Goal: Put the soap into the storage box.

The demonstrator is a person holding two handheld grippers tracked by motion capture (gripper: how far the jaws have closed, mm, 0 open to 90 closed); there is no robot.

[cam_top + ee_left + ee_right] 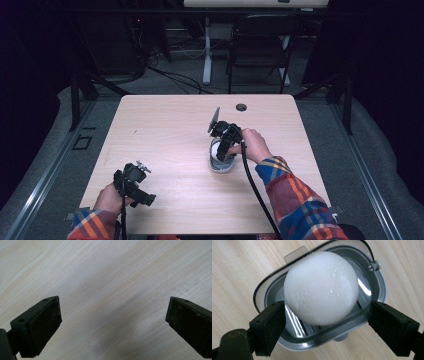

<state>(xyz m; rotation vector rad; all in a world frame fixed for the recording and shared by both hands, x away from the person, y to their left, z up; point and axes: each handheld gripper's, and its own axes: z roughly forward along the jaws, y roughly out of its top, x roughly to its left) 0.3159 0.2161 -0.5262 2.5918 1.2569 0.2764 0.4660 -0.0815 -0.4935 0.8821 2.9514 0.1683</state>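
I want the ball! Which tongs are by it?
The right tongs: their jaws straddle the white ball in its grey dish. The left tongs have just table beneath.

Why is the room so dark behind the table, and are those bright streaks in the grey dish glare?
High view: light falls on the table alone, so the surroundings go near black. Right gripper view: yes, white streaks of glare on the shiny grey dish; the white ball looks slightly soft-edged. Left gripper view: a soft grey shadow lies across the wood between the open jaws.

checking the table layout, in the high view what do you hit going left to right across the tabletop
left gripper over bare table → grey soap dish with the white ball in it, the right gripper over it → right hand
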